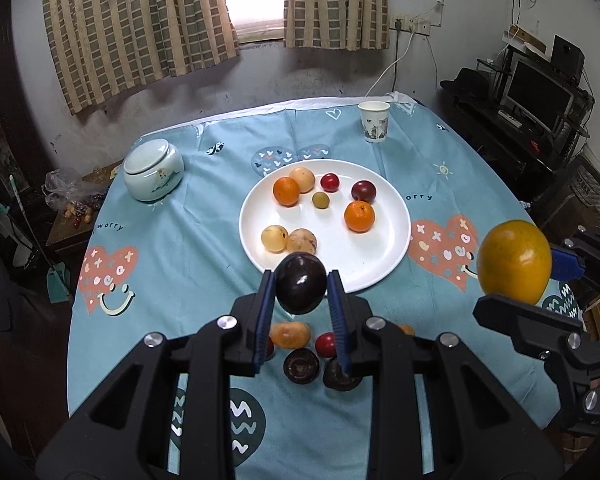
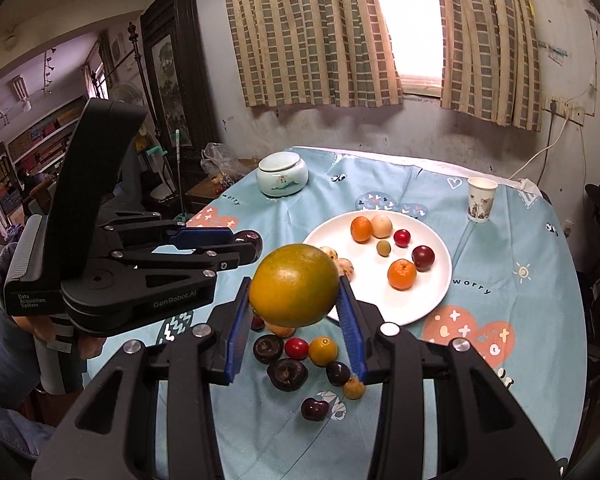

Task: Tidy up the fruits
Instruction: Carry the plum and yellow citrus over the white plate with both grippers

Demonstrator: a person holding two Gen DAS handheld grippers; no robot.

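Note:
My left gripper (image 1: 300, 280) is shut on a dark purple fruit (image 1: 300, 286) and holds it above the near rim of the white plate (image 1: 380, 256). My right gripper (image 2: 294, 284) is shut on a large yellow-orange orange (image 2: 294, 284), held above the table near the plate (image 2: 432, 300); it also shows in the left wrist view (image 1: 514, 260). The plate holds several fruits: two oranges, pale yellow ones, red and dark ones. Several loose fruits (image 2: 296, 354) lie on the blue cloth below the grippers.
A pale lidded ceramic jar (image 1: 153, 170) stands at the table's back left. A paper cup (image 1: 374, 121) stands at the back right. A side table with a bag of fruit (image 1: 74, 204) is left of the table. A desk with a monitor (image 1: 538, 92) is right.

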